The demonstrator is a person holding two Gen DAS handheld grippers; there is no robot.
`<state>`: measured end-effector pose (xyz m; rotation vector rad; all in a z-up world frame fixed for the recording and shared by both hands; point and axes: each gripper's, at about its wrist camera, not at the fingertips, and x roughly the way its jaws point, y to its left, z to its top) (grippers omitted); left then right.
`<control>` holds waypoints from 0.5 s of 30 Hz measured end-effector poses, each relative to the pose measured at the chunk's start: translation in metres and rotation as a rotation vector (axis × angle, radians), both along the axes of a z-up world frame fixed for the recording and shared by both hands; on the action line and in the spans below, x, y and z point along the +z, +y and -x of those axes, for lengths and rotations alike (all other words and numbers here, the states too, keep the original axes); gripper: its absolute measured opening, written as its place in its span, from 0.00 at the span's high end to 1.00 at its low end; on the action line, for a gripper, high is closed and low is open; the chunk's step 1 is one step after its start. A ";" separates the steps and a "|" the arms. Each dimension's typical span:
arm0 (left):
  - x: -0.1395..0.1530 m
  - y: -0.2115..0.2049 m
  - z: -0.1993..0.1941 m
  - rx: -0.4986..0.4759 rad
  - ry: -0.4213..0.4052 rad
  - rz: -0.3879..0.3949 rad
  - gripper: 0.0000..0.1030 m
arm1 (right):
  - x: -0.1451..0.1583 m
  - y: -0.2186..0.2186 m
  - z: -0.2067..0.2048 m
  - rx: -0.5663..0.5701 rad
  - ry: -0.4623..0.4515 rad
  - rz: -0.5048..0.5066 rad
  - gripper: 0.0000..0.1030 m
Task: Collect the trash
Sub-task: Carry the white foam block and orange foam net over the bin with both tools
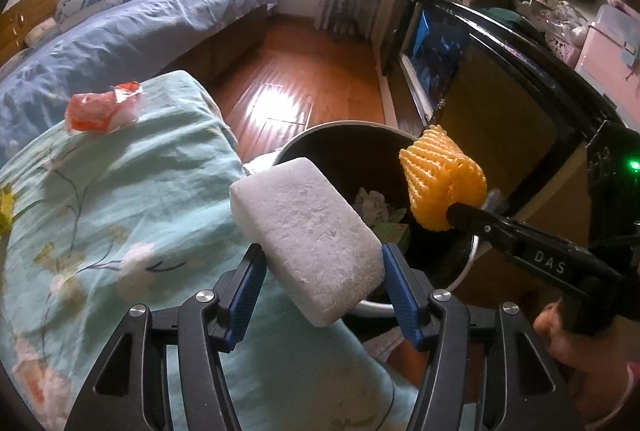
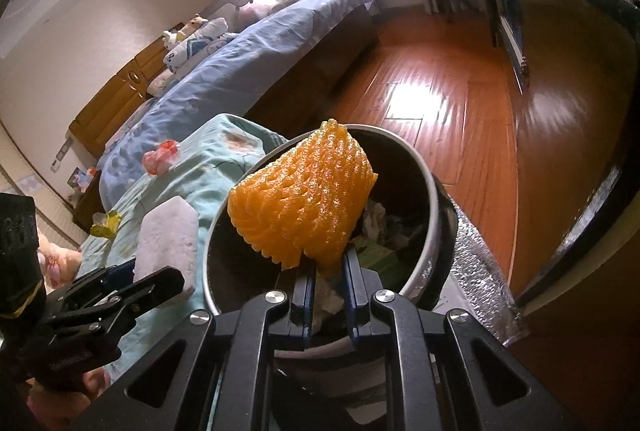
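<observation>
The left gripper is clamped across the short sides of a white foam block, which juts forward over the edge of the green floral bedspread toward the round trash bin. The right gripper has its jaws pinched together on the lower end of an orange foam fruit net, held directly above the bin's open mouth, where crumpled paper and other scraps already lie.

The step in hand looks like dropping both pieces into the bin. The net is well placed: it hangs over the middle of the opening, so parting the right jaws should let it fall straight in. Being light and springy, it may cling to a pad, so a wide opening is wiser than a small one. The foam block sits nearer the bin's near rim, with much of it above the bedspread; it would be best carried further forward until all of it is over the opening, lest it tip off the rim onto the floor.

A red-and-white crumpled wrapper and a yellow scrap remain on the bedspread, well apart from the bin, waiting to be collected
</observation>
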<state>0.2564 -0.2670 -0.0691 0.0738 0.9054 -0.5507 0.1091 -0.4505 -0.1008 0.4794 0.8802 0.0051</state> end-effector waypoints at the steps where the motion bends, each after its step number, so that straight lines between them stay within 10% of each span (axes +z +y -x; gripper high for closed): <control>1: -0.001 -0.003 -0.002 -0.005 0.005 -0.001 0.43 | -0.001 -0.001 -0.001 -0.001 0.003 -0.001 0.87; 15: -0.008 -0.024 -0.018 -0.035 0.016 -0.010 0.39 | -0.007 -0.015 -0.014 -0.014 0.031 -0.022 0.82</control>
